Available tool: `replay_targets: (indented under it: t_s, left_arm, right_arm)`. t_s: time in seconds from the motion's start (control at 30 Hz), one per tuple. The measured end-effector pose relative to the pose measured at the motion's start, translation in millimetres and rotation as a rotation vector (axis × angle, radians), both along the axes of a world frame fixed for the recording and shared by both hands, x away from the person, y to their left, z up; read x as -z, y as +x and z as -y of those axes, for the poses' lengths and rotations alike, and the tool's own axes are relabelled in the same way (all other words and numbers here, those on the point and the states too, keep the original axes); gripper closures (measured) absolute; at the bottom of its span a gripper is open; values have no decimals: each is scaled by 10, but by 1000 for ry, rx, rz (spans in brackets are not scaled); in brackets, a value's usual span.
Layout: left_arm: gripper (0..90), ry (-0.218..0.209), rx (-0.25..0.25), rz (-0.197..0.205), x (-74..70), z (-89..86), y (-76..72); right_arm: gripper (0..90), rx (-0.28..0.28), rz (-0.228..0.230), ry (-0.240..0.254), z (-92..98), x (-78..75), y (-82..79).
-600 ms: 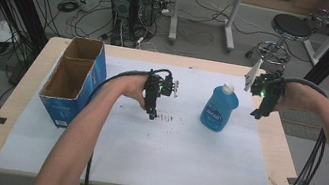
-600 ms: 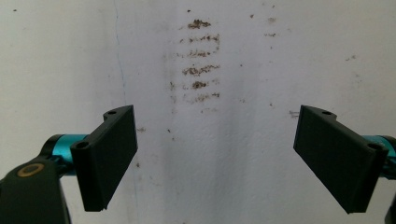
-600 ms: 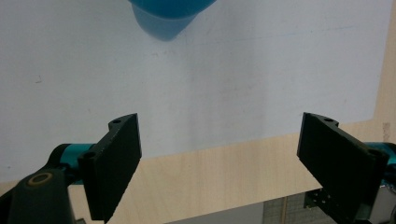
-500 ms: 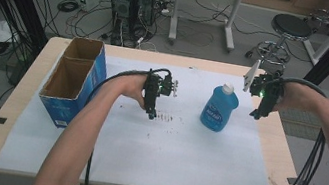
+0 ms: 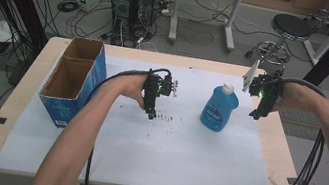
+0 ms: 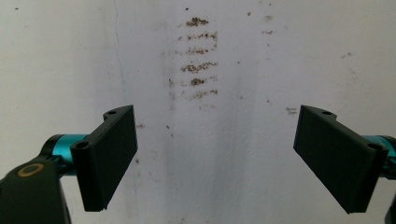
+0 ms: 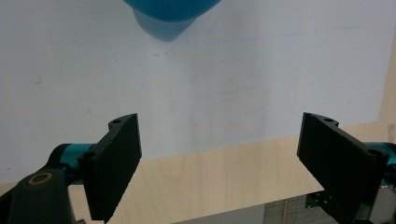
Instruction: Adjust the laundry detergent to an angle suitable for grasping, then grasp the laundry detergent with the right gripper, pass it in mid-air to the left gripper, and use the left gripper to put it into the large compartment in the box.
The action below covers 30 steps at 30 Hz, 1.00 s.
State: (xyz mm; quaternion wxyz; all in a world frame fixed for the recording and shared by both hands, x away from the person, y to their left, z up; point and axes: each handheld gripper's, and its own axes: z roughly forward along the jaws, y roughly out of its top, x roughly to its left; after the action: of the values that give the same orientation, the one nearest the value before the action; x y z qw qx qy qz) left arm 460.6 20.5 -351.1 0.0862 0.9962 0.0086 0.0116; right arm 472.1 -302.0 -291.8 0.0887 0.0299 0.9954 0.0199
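A blue bottle [image 5: 219,110] with a white cap stands upright on the white paper [image 5: 143,145] right of centre; its blue base [image 7: 168,11] shows at the top of the right gripper view. My left gripper [image 5: 150,114] hangs over the paper's middle, left of the bottle, pointing down at a patch of brown smudges [image 6: 198,60]; its jaws stand wide apart and empty [image 6: 215,158]. My right gripper [image 5: 255,115] is held above the table's right edge, right of the bottle, open with nothing between its jaws [image 7: 219,163].
An open blue cardboard box [image 5: 73,80] with two compartments stands at the table's left side. The wooden table [image 5: 288,159] shows bare beyond the paper's right edge. Cables trail from both grippers. Computers, a stool and another desk stand on the floor beyond.
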Motion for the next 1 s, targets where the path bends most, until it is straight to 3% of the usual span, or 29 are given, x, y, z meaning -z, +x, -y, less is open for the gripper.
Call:
replay_targets:
  t_s: [0.37,1.0]
  left_arm:
    - [136,2,4,18,-61,-32,-52]
    - [136,-7,17,8,-39,-16,-42]
  right_arm:
    - [130,-3,-5,-3,-40,7,-17]
    - [130,25,0,10,3,-9,-40]
